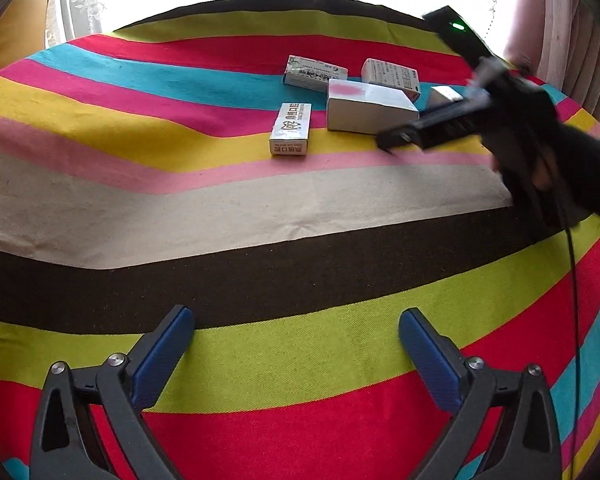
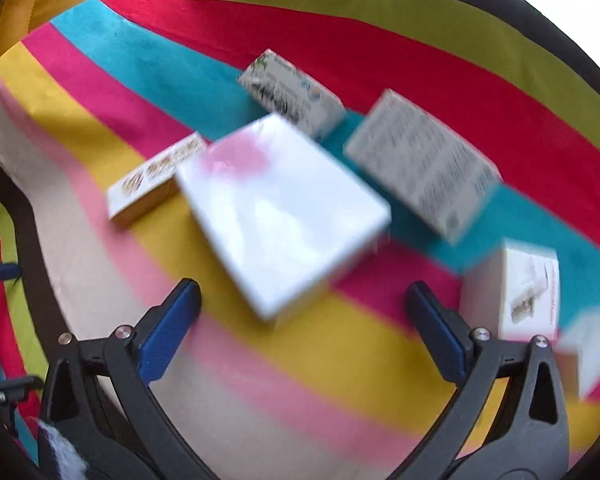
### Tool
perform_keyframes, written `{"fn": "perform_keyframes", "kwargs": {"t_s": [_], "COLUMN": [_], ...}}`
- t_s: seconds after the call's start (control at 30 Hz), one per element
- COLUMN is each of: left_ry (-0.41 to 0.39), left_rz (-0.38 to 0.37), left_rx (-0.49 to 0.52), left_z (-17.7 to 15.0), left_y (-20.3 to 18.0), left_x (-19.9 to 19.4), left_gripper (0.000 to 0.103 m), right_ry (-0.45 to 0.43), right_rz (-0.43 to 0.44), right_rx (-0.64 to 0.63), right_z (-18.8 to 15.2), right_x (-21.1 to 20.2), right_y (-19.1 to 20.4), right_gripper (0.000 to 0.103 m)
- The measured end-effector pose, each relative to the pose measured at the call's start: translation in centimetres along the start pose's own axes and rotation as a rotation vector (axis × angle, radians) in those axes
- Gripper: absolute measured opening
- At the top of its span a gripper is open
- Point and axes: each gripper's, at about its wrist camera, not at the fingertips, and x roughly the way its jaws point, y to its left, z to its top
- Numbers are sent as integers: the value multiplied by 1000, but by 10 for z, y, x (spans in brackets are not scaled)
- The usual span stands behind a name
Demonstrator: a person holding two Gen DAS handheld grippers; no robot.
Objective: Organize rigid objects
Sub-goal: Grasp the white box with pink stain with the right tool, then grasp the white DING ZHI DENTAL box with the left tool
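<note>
A: White box (image 2: 284, 216) with the pink blotch — centre frame, just ahead of the right tool (image 2: 304, 332), long axis running upper left to lower right.

B: Right tool's nearer — both tools gape wide, empty; left tool (image 1: 296, 356) sits well back.

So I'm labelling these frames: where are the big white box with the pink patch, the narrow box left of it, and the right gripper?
big white box (image 2: 284, 216): right wrist view, top face.
narrow box (image 1: 291, 130): left wrist view, top face.
right gripper (image 2: 304, 332): right wrist view, midway between fingertips.
</note>
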Motion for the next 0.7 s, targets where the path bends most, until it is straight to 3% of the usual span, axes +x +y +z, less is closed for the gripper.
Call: {"fn": "perform_keyframes", "kwargs": {"t_s": [0.2,0.33,0.4,0.47,0.7], "left_ry": [16,59,86,91,82], "left_rz": [4,-11,-16,-9,7], "left_rx": [-10,12,23,12,-4], "left_z": [3,17,37,58,142], "left_y": [-1,1,5,11,17], "left_x": [1,10,23,39,102], "left_gripper": [103,103,103,103,103], "right_ry": [-3,-43,-65,-58,-17], "right_rz": [85,109,120,58,-3], "right_rx": [-153,-213,-183,-164,9], "right_z": [35,34,30,17,-60], "right_x": [24,24,16,5,-44], "right_y": [-2,8,8,11,8], "right_gripper": [103,102,76,69,70]}}
